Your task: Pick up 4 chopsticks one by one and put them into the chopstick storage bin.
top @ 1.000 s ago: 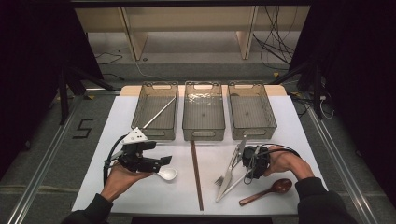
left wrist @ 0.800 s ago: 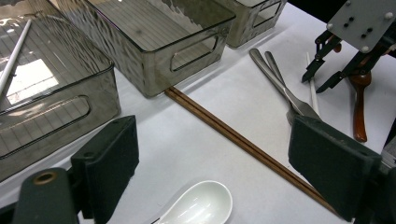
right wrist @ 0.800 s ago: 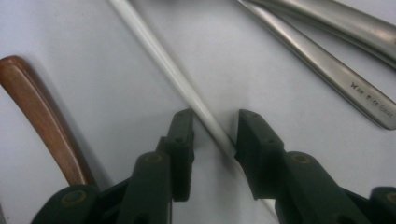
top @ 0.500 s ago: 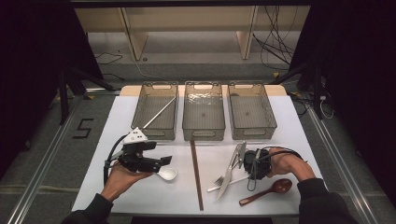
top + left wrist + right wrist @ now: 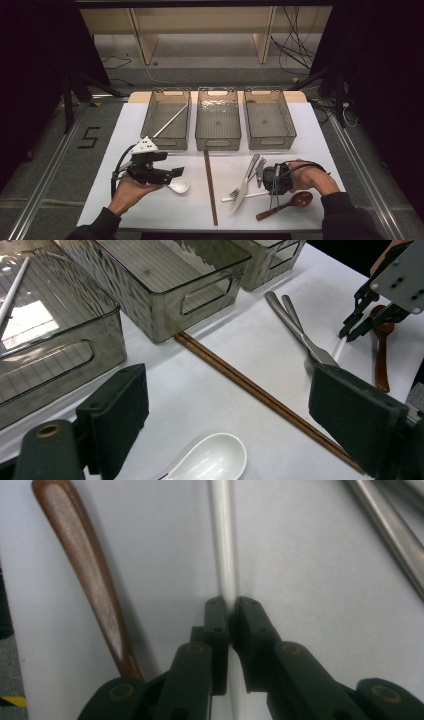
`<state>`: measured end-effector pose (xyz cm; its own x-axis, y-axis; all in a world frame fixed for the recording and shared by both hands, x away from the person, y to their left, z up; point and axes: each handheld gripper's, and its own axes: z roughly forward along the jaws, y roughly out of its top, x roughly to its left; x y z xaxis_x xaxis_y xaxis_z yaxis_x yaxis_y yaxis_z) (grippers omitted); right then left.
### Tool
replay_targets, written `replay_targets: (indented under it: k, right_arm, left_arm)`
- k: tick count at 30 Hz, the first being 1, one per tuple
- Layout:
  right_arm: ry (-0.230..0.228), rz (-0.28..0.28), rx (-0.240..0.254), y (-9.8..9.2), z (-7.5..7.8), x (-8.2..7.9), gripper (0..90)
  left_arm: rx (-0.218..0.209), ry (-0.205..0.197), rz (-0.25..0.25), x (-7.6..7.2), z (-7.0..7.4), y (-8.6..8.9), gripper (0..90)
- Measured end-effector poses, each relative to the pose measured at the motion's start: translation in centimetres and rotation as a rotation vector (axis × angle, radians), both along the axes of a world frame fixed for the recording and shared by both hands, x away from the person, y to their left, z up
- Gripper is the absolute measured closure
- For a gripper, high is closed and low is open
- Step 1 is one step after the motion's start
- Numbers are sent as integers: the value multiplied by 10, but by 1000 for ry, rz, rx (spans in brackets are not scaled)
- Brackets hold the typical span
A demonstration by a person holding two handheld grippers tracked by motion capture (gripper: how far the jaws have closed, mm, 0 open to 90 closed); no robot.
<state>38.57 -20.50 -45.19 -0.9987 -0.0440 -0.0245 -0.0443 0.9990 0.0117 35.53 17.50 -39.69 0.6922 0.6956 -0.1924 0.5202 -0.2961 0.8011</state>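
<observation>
White tabletop (image 5: pixel 165 210) – right gripper (image 5: pixel 229 611) has just been closing, pinching the white chopstick (image 5: pixel 223 540)

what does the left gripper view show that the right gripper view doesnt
Left gripper view alone: three clear bins, one holding a white chopstick; brown chopsticks, a white spoon, and the left gripper's fingers standing wide open above the table.

Right gripper view alone: the right gripper's fingers, which have just been closing, now pinching a white chopstick lying flat.

Both: the brown wooden spoon, the metal cutlery, the white table, and that pinched chopstick.
</observation>
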Motion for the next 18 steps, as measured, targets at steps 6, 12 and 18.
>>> replay_targets:
  k: [6,12,18]
  right_arm:
    - [13,34,3,-2,0,-3,863]
    - [24,48,0,-7,0,-6,865]
    - [46,73,-7,-10,2,-10,866]
  left_arm:
    - [-4,2,2,0,0,0,157]
    - [-2,2,2,1,0,0,157]
    - [0,6,4,1,-1,0,157]
